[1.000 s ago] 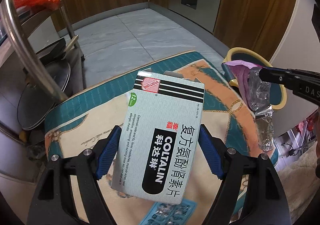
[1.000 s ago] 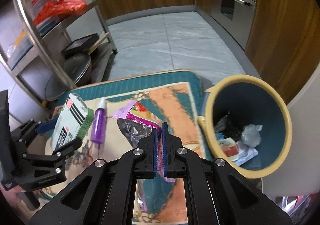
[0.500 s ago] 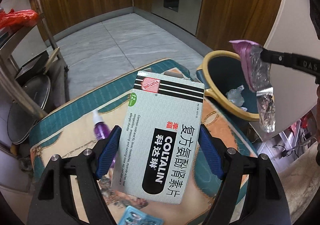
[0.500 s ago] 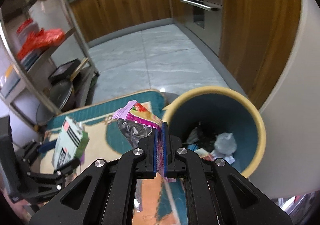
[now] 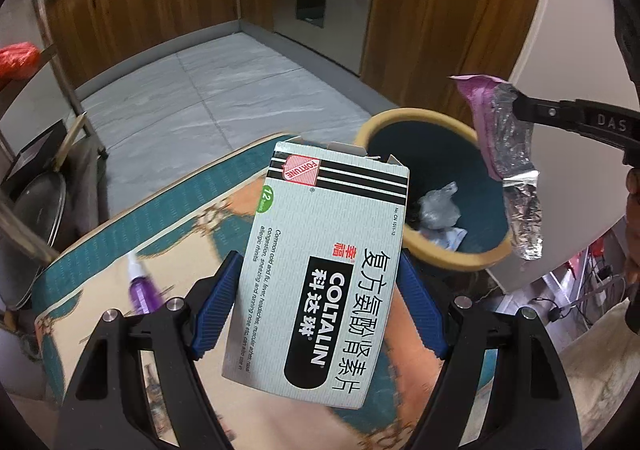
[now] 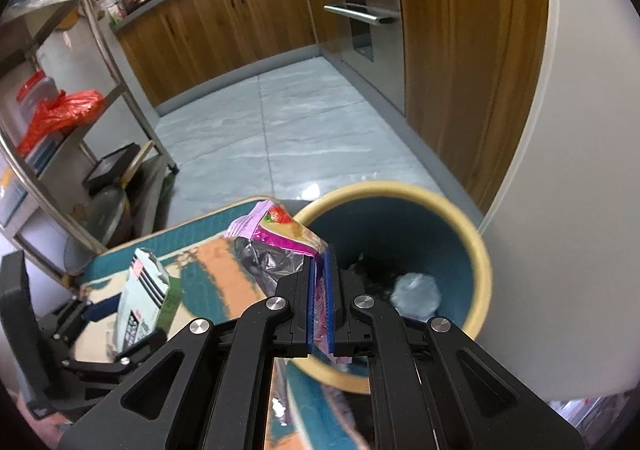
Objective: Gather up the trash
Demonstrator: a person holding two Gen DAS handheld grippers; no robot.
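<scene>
My left gripper (image 5: 316, 282) is shut on a grey Coltalin medicine box (image 5: 320, 270) and holds it above the patterned mat, just left of the bin. The box also shows in the right wrist view (image 6: 140, 298). My right gripper (image 6: 320, 282) is shut on a purple foil snack wrapper (image 6: 280, 242) and holds it over the near rim of the yellow-rimmed blue trash bin (image 6: 476, 242). In the left wrist view the wrapper (image 5: 504, 146) hangs above the bin (image 5: 452, 262). The bin holds crumpled plastic and paper.
A purple spray bottle (image 5: 140, 286) lies on the teal and orange mat (image 5: 160, 218). A metal rack (image 6: 100, 62) with pans and a red bag stands at the left. Wooden cabinets and an oven line the far side. A white wall stands right of the bin.
Both grippers have moved right toward the bin with their loads. The wrapper has gone from over the mat to over the bin. The bin now lies right behind the box.
</scene>
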